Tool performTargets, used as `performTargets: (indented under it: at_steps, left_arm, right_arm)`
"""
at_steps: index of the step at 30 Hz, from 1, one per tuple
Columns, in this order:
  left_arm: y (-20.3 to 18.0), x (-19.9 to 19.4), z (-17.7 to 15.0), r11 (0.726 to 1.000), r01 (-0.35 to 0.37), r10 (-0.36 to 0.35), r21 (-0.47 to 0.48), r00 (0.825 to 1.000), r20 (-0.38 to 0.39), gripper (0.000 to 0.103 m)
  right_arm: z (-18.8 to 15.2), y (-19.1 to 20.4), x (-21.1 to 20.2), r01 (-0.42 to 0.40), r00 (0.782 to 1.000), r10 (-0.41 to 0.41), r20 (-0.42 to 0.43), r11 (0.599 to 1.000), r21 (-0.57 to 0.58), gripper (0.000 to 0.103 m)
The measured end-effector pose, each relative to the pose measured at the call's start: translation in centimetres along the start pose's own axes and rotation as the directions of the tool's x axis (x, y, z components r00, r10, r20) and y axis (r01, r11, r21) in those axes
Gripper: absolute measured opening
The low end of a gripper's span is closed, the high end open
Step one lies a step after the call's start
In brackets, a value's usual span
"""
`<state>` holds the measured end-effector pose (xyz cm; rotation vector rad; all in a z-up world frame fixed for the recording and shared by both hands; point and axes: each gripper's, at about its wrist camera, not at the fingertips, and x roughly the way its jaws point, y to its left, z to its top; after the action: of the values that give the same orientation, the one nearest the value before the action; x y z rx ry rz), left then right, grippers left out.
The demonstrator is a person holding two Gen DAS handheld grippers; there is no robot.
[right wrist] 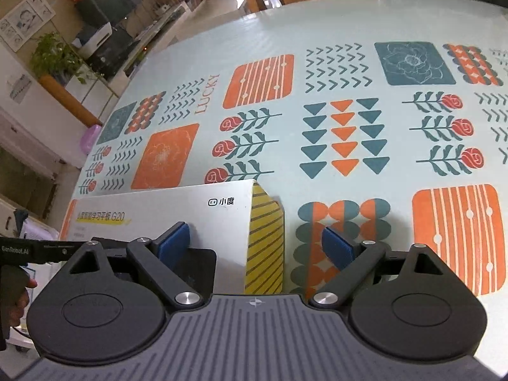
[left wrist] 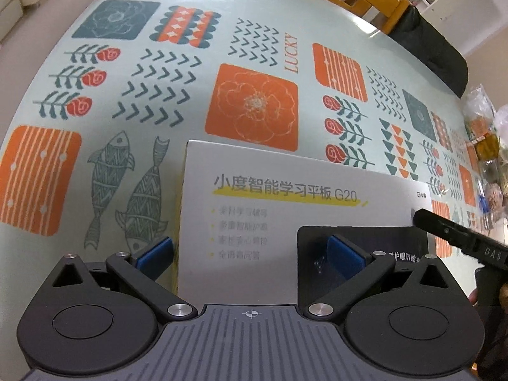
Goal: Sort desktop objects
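While the table (left wrist: 197,16) with its printed cloth of flowers, fish and chevrons spreads wide ahead of me, the only thing of the task near my reach is the white box (left wrist: 285,190), a flat tablet carton lying on the near part of the cloth. On its near right portion sits a dark picture panel (left wrist: 358,238); I cannot tell whether that is print or a separate thing laid on top. Its right end shows a yellow striped side (right wrist: 265,238).

I judge that I am at the start of handling this box: both tools are set at its two ends, and nothing is lifted or gripped yet. The next move, as I read it, calls for closing in on both ends together and keeping the carton level, since it is broad and flat and one side alone would let it tip or slide.

My left gripper (left wrist: 250,250) is low over the box with its fingers (left wrist: 155,250) spread wide, one blue pad out beyond the left edge over the cloth, the other over the dark panel. My right gripper (right wrist: 255,244) hangs at the striped end, fingers (right wrist: 173,241) likewise spread, one pad over the white top and the other over the bare cloth, straddling that end. Neither pinches anything. Each tool shows at the edge of the other's view, with a bit of my hand (right wrist: 19,304) on the handle.
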<state>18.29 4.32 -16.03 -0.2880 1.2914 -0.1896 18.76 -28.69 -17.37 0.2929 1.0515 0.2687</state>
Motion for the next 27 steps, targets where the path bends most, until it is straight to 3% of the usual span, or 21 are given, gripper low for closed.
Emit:
performTargets:
  at_steps: [6,17,22,25,27]
  left_arm:
    - [-0.1,0.0,-0.5,1.0,0.003,-0.003,0.006,1.0,0.022,0.103]
    - [0.4,-0.1,-1.0,0.999,0.04,-0.041,0.033,0.998,0.051,0.103]
    - [0.3,-0.4,-1.8,0.999,0.033,-0.035,0.021,0.995,0.096,0.103]
    - [-0.1,-0.8,-2.1,1.0,0.004,-0.003,-0.015,0.998,0.068,0.103]
    - [-0.6,-1.7,-2.6,1.0,-0.014,0.016,-0.023,0.998,0.064,0.103]
  right_arm:
    - [-0.7,0.7,-0.6,0.051,0.998,-0.05,0.024,0.997,-0.05,0.103]
    - [-4.0,0.4,-2.7,0.048,0.999,-0.049,-0.012,0.998,-0.042,0.103]
    - [-5.0,0.4,-3.5,0.039,0.998,-0.04,-0.039,0.999,-0.018,0.103]
    - [-4.8,1.3,-3.9,0.061,0.996,-0.063,-0.066,0.998,-0.034,0.103]
    - [-4.8,2.5,-4.8,0.085,0.995,-0.088,-0.041,0.994,-0.074,0.103]
